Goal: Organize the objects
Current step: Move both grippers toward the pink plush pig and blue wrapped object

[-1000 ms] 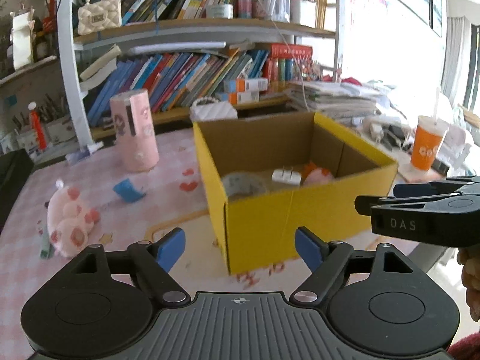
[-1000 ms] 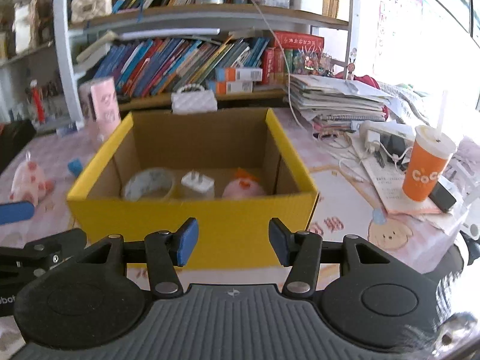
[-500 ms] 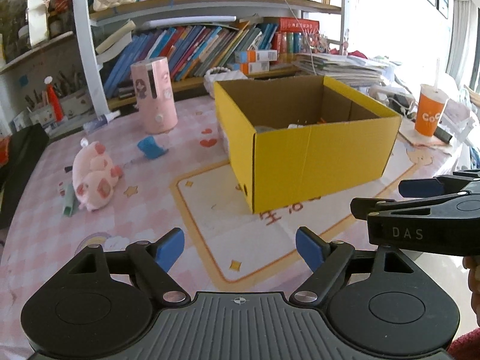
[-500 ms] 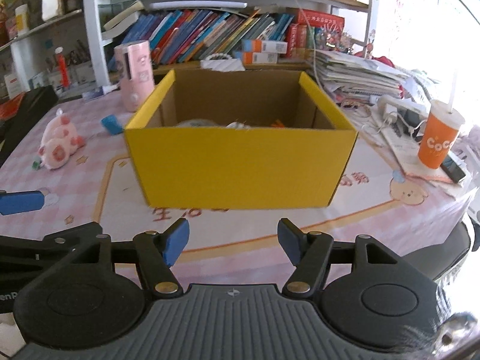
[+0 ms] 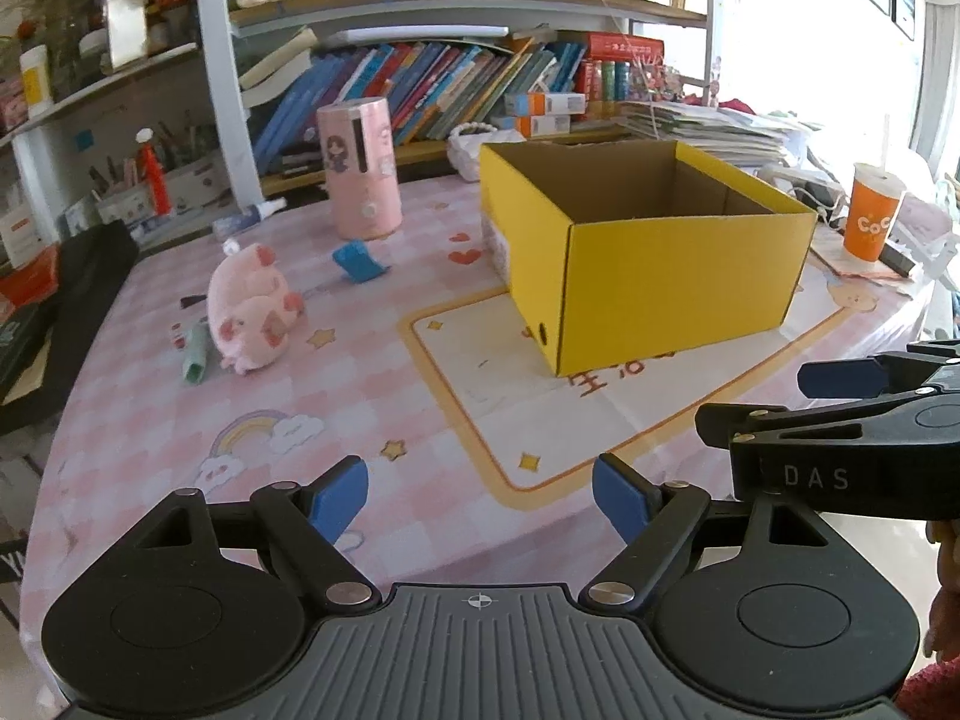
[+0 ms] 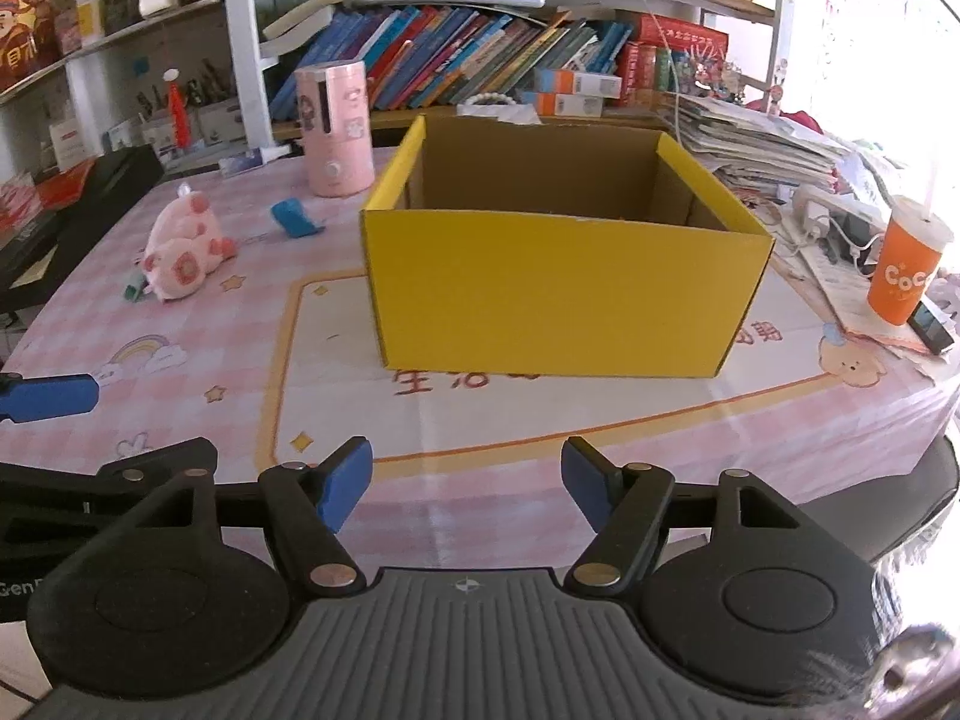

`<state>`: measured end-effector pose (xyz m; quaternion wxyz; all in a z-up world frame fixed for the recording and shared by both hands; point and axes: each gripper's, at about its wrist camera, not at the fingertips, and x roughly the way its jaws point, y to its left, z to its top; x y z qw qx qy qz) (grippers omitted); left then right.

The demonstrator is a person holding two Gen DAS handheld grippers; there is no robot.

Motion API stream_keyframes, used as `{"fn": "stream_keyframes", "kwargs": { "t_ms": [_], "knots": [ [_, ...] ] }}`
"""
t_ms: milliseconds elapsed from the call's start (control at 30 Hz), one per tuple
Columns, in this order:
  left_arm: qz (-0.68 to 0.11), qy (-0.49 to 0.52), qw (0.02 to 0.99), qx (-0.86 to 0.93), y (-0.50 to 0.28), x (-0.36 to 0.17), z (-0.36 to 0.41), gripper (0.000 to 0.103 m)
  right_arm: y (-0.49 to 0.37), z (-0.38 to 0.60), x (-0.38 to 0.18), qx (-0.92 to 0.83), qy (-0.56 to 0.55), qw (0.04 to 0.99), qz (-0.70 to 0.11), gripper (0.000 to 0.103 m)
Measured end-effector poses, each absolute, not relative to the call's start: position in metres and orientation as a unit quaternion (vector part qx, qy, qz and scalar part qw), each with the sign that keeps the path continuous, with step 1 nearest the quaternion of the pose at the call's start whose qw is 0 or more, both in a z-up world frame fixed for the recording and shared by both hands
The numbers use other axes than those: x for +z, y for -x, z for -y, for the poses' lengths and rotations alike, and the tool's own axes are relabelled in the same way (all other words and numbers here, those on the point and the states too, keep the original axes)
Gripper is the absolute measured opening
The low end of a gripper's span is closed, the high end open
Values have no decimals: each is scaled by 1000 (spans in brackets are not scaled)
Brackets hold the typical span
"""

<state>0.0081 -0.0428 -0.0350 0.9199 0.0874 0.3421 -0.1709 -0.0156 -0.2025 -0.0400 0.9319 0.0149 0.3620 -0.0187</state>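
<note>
Standing central on the pink checked worktop (image 6: pixel 540 420): one yellow cardboard box (image 6: pixel 558 294), top open, set on the cream panel of the cloth where either hand can reach it, so it reads as the collecting bin for the tidying. From this low angle its contents are hidden behind the near wall.

Loose items left of the box, apparently awaiting collection: pink pig plush (image 5: pixel 252 315) lying on its side; small green tube (image 5: pixel 195 354) just beside the plush; blue wedge-shaped piece (image 5: pixel 357 261) between plush and box. A pink cylindrical appliance (image 5: pixel 360 168) stands upright behind them. An orange drink cup (image 6: pixel 909 267) stands to the right, well apart from the box.

Left tongs (image 5: pixel 480 495): wide, nothing between the pads. Right tongs (image 6: pixel 465 480): jaws opening, nothing between them. Both hang over the near edge of the worktop, likely free for the next pick.

Change against the earlier views: both tongs have drawn back from the box, which looks smaller and farther off. A tape roll, a white plug and an orange-topped item showed on its floor then and are now out of sight. The right jaws stand wider.
</note>
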Motion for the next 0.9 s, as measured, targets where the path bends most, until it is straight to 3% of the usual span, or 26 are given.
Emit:
{"fn": "stream_keyframes", "kwargs": {
  "t_ms": [900],
  "knots": [
    [-321,-51,943,-71,26,-20,-45,85,28,114,-29,82,17,933,-349,70]
  ]
}}
